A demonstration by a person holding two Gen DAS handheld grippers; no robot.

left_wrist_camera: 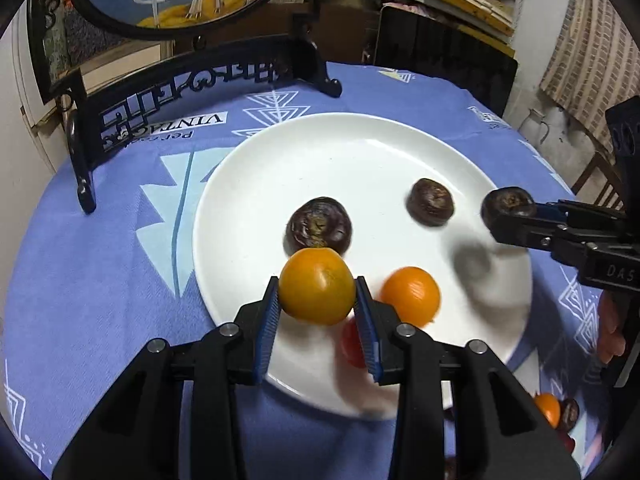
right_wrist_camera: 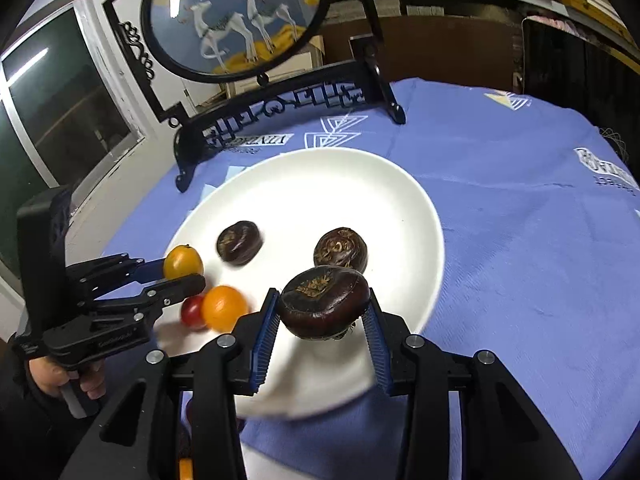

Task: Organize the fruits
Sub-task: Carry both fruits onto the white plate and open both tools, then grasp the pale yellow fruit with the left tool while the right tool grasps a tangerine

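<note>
While angled down over the white plate (left_wrist_camera: 360, 148), the left gripper (left_wrist_camera: 316, 300) pinches a yellow-orange tomato (left_wrist_camera: 316, 286). At right, the right gripper (right_wrist_camera: 324, 316) clamps a dark water chestnut (right_wrist_camera: 324, 300).

On the blue tablecloth (left_wrist_camera: 100, 264) I read "VINTAGE" upside down, and "DAS" on my right gripper (left_wrist_camera: 510, 210).

Both wrist views close, downward (shared plate (left_wrist_camera: 248, 184)).

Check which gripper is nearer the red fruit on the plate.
Left. The left gripper, shut on an orange fruit, hangs right over the red fruit. The right gripper, shut on a dark fruit, sits further across the plate.
</note>
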